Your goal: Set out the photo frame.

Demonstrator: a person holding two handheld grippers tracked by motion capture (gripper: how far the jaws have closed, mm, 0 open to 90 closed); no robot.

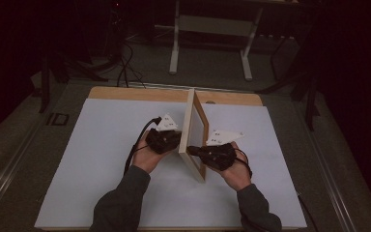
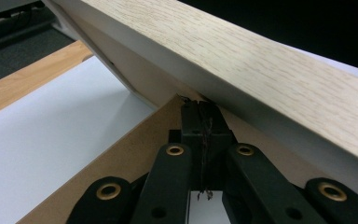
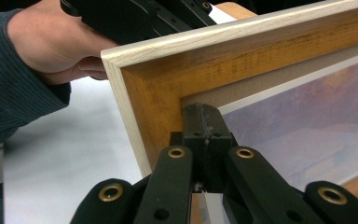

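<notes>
A light wooden picture frame stands on edge in the middle of the white table, its near corner toward me. My left gripper is shut, its tips touching the frame's brown backing board just under the pale rail. My right gripper is shut too, its tips resting on the front where the inner wood border meets the picture mat. In the right gripper view the other hand and its gripper show behind the frame's corner.
The table's wooden back edge runs behind the frame. On the dark floor beyond stand a white metal stand and some black cables. White table surface spreads to both sides of the hands.
</notes>
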